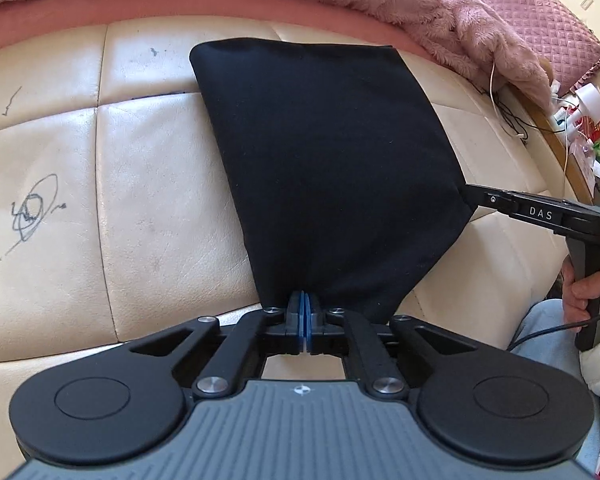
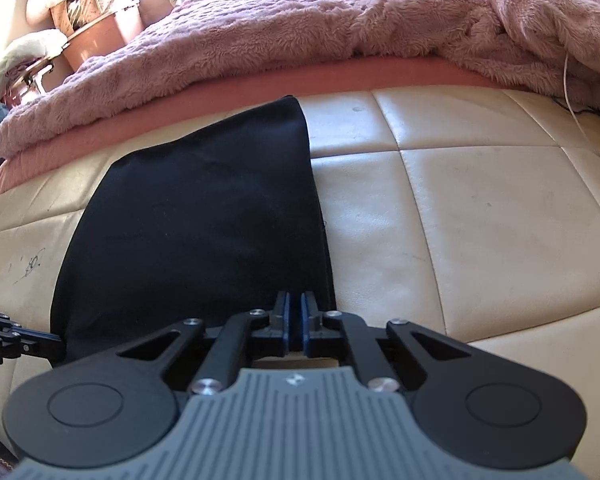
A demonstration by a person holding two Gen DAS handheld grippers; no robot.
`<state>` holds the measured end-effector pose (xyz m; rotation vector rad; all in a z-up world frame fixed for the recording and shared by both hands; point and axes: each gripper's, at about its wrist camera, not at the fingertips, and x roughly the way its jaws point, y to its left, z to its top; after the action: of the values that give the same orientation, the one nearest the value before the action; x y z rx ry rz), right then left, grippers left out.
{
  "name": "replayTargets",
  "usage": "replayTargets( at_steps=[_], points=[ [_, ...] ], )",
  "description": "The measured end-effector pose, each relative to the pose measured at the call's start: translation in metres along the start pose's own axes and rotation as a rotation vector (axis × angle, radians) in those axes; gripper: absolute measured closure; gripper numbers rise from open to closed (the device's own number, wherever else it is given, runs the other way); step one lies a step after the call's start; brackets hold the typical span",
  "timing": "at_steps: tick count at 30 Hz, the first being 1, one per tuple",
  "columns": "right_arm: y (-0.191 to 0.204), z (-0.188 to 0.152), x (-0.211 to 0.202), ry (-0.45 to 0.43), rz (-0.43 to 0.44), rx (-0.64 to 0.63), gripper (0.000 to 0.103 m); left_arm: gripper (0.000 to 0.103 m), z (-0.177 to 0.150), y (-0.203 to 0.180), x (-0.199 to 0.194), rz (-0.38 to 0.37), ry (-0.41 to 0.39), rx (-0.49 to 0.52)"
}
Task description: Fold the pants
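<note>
Black pants (image 1: 324, 160) lie folded on a cream leather cushion (image 1: 100, 200), stretching away toward a pink blanket. At the near edge of the cloth, my left gripper (image 1: 304, 300) is shut on the pants, its blue pads pinching the fabric. From the right, my right gripper (image 1: 466, 193) reaches in and pinches the near right corner. In the right wrist view the pants (image 2: 204, 208) fill the left middle, and my right gripper (image 2: 296, 300) is shut on their near right corner. The left gripper (image 2: 58, 345) holds the near left corner.
A fluffy pink blanket (image 2: 300, 32) borders the cushion (image 2: 480, 220) at the far side. Cables and small items (image 1: 576, 120) crowd a shelf at the right. A hand (image 1: 588, 288) holds the right gripper's handle. Boxes and a tub (image 2: 92, 40) stand at the far left.
</note>
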<state>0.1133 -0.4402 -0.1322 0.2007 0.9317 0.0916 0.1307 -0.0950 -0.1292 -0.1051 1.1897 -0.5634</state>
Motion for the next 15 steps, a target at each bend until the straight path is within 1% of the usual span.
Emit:
replayTargets(
  at_steps=[1, 3, 4, 5, 6, 7, 8, 9, 12, 15],
  points=[
    [0.000, 0.002, -0.002, 0.006, 0.002, -0.008, 0.103, 0.097, 0.000, 0.000, -0.003, -0.006, 0.002, 0.003],
    [-0.002, 0.008, -0.007, 0.006, 0.021, -0.006, 0.099, 0.092, 0.003, 0.001, -0.012, -0.027, -0.016, 0.007],
    [-0.005, 0.011, -0.011, -0.003, 0.043, 0.004, 0.089, 0.083, 0.002, 0.007, -0.019, -0.034, -0.035, 0.005],
    [-0.009, 0.015, -0.015, -0.016, 0.066, 0.018, 0.066, 0.074, 0.006, 0.010, -0.024, -0.033, -0.061, -0.007],
    [-0.014, 0.019, -0.018, -0.030, 0.082, 0.031, 0.056, 0.071, 0.009, 0.014, -0.026, -0.031, -0.087, -0.026],
    [-0.019, 0.024, -0.019, -0.047, 0.101, 0.051, 0.047, 0.064, 0.014, 0.020, -0.027, -0.032, -0.112, -0.054],
    [-0.027, 0.028, -0.018, -0.061, 0.129, 0.079, 0.047, 0.057, 0.020, 0.027, -0.027, -0.038, -0.135, -0.094],
    [-0.036, 0.033, -0.015, -0.066, 0.168, 0.119, 0.047, 0.054, 0.026, 0.036, -0.026, -0.062, -0.160, -0.144],
    [-0.062, 0.044, 0.003, -0.062, 0.260, 0.256, 0.047, 0.053, 0.038, 0.066, -0.016, -0.166, -0.195, -0.310],
    [-0.077, 0.051, 0.026, -0.020, 0.330, 0.345, 0.047, 0.052, 0.046, 0.084, -0.001, -0.246, -0.199, -0.416]
  ],
)
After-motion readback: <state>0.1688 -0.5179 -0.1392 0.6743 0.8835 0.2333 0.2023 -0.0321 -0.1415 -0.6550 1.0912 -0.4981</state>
